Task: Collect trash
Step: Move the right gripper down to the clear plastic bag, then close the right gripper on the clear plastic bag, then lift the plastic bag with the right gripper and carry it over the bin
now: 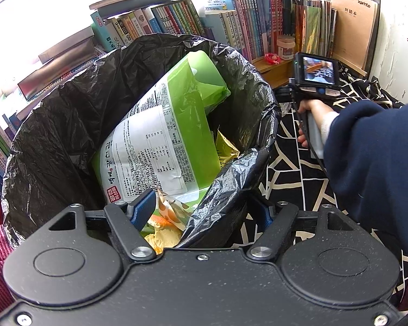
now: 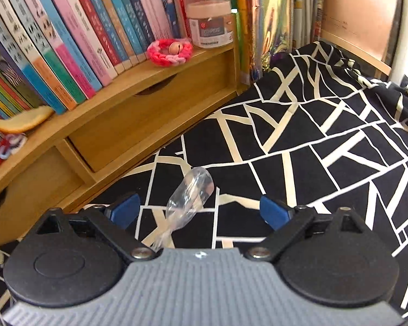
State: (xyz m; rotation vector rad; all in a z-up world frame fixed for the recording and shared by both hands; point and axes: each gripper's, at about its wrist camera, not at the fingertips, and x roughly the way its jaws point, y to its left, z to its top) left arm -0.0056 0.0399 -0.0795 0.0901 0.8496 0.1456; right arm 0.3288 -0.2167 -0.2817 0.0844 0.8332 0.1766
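A bin lined with a black bag (image 1: 68, 135) fills the left wrist view. Inside lie a large green and white package (image 1: 163, 135), a yellow wrapper (image 1: 227, 149) and orange-patterned wrappers (image 1: 167, 214). My left gripper (image 1: 205, 210) is open and straddles the bin's near rim, with the bag's edge between its fingers. In the right wrist view, a crumpled clear plastic wrapper (image 2: 190, 193) lies on the black-and-white cloth (image 2: 312, 135). My right gripper (image 2: 200, 210) is open just above the cloth, and the wrapper sits between its blue pads (image 2: 125, 209), untouched.
A wooden shelf with drawers (image 2: 149, 108) stands close on the left, carrying rows of books (image 2: 68, 40), a jar (image 2: 210, 24), a pink woven ring (image 2: 168, 50) and a bread-like piece (image 2: 21, 122). A person's hand (image 1: 310, 108) and dark sleeve (image 1: 372, 163) are right of the bin.
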